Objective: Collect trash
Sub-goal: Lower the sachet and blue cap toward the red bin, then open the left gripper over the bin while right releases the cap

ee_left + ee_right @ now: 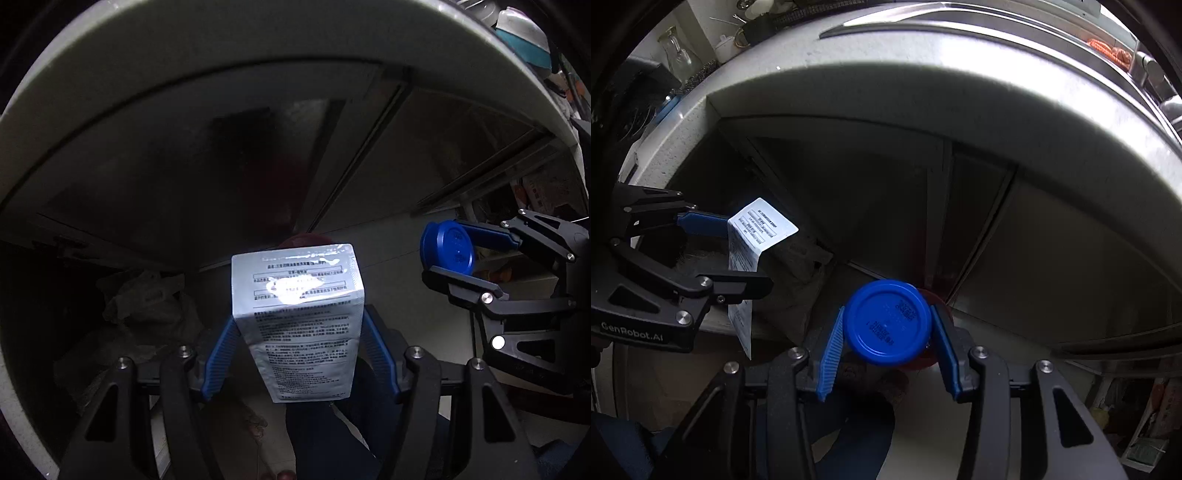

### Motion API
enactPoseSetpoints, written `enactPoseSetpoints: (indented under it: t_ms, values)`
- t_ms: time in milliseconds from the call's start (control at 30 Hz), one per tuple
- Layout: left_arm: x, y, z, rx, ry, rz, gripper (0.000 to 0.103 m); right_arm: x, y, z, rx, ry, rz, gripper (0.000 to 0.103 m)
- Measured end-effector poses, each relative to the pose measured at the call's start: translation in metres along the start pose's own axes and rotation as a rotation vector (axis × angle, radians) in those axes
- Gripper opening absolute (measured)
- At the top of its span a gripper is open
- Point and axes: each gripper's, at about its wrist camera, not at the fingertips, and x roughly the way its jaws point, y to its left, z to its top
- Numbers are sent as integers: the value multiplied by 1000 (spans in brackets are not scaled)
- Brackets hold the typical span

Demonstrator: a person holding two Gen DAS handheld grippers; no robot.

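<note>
A pale stone-look countertop (997, 96) arches across the far top of the scene, its thick edge overhanging dim grey metal cabinet doors (207, 158) that fill most of the shadowed space beneath. Low on the left, tucked under the counter, sits a crumpled grey plastic bag (147, 299), hard to make out in the dark.

Nearer, the left gripper (299, 343) has its blue ribbed fingers (221, 350) pressed in on both sides of a silver-grey rectangular carton printed with small black text (299, 317), holding it upright in the air in front of the cabinet doors. From the right wrist view the same carton (753, 236) shows out to the left, pinched between those fingers.

To the right of it, well apart, the right gripper (888, 332) squeezes a round blue plastic lid (888, 321) between its fingers, flat face towards the camera. Something dark red sits behind the lid; I cannot tell what it is.
</note>
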Motion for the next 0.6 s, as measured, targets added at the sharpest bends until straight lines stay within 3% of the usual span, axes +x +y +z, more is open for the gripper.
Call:
enactPoseSetpoints:
  t_ms: [367, 533, 600]
  values:
    - [146, -27, 8, 79, 63, -53, 63, 116, -39, -37, 81, 60, -33, 43]
    - [167, -39, 12, 100, 80, -70, 64, 127, -48, -61, 97, 65, -45, 43]
    - [168, -32, 12, 97, 89, -90, 70, 123, -47, -62, 103, 62, -39, 43]
